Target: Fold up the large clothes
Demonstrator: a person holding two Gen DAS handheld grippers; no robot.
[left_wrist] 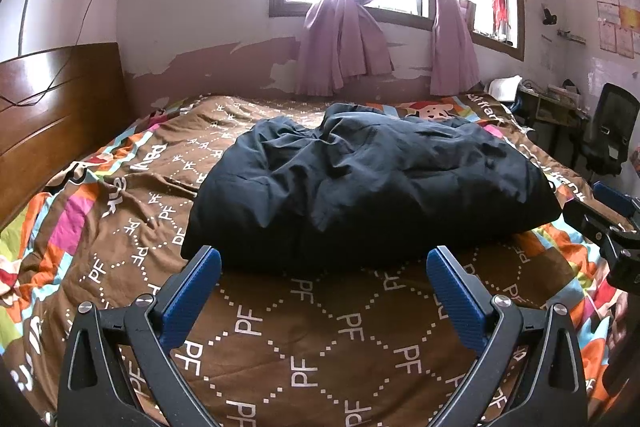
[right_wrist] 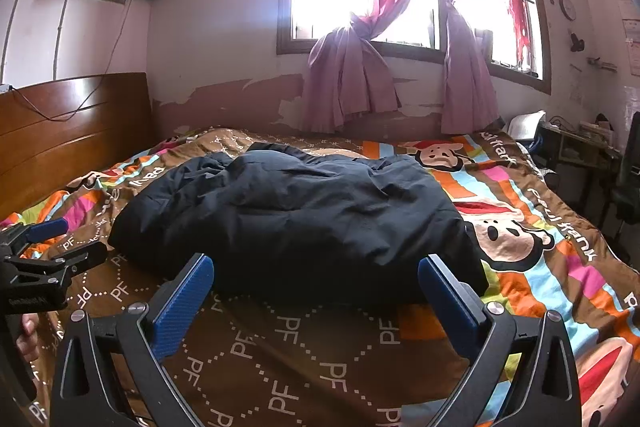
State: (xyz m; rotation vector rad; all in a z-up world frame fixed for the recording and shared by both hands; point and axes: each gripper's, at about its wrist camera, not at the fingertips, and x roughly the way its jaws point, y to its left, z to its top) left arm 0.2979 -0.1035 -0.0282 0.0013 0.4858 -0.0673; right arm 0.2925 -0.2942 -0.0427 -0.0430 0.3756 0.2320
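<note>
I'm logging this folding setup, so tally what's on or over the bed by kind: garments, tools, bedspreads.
Garments: 1, the dark jacket lying bunched on the bed.
Tools: 2, the left tool and right tool, both open and empty.
Bedspreads: 1, the patterned brown bedspread.
Total: 4

Dark navy jacket (left_wrist: 360,183) on brown, "PF"-patterned, rainbow-bordered bedspread (left_wrist: 320,347).
</note>
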